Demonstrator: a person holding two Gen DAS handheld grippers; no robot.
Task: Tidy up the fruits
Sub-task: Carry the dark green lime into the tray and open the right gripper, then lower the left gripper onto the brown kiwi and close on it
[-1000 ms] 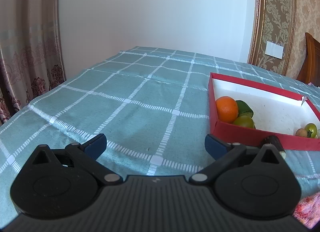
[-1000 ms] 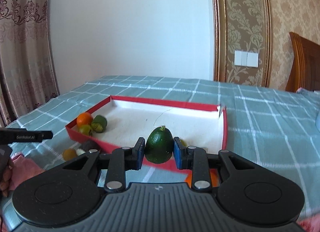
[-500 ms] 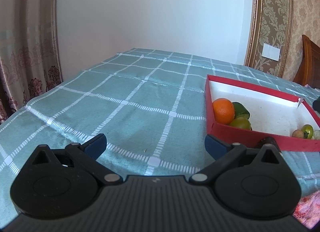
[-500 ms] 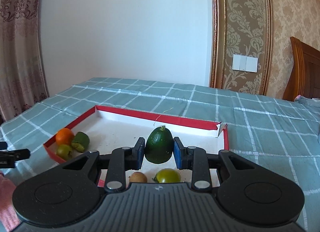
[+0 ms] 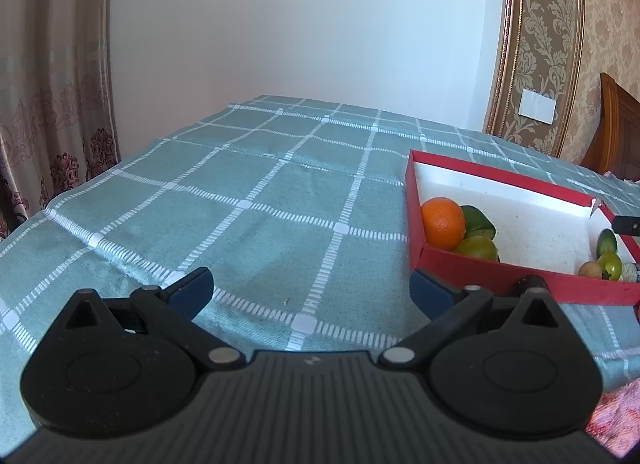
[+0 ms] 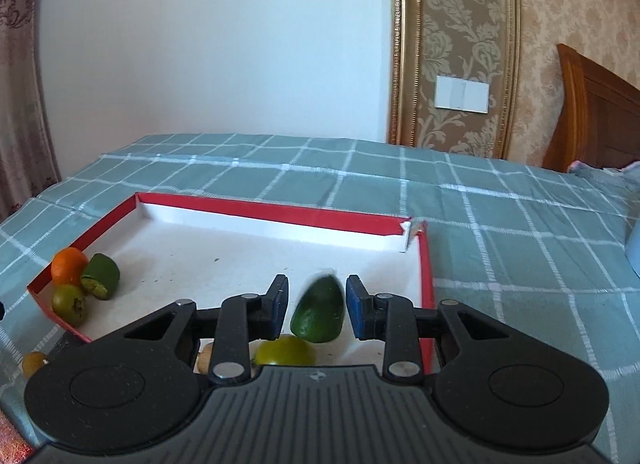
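Note:
A red box with a white floor lies on the checked cloth. My right gripper is over its near right part with the jaws apart; a dark green avocado is tilted and blurred between the pads, touching neither. A yellow-green fruit and a small brown fruit lie just below it. An orange, a cut green fruit and an olive-green fruit sit in the left corner. My left gripper is open and empty over the cloth, left of the box.
A small brown fruit lies on the cloth outside the box's near left wall. A dark object lies in front of the box in the left wrist view. A pink cloth is at the near right. A wooden headboard stands at the far right.
My right gripper moved forward over the box, then opened and let go of the avocado, which now tilts free between the pads. My left gripper drifted slightly and stayed open.

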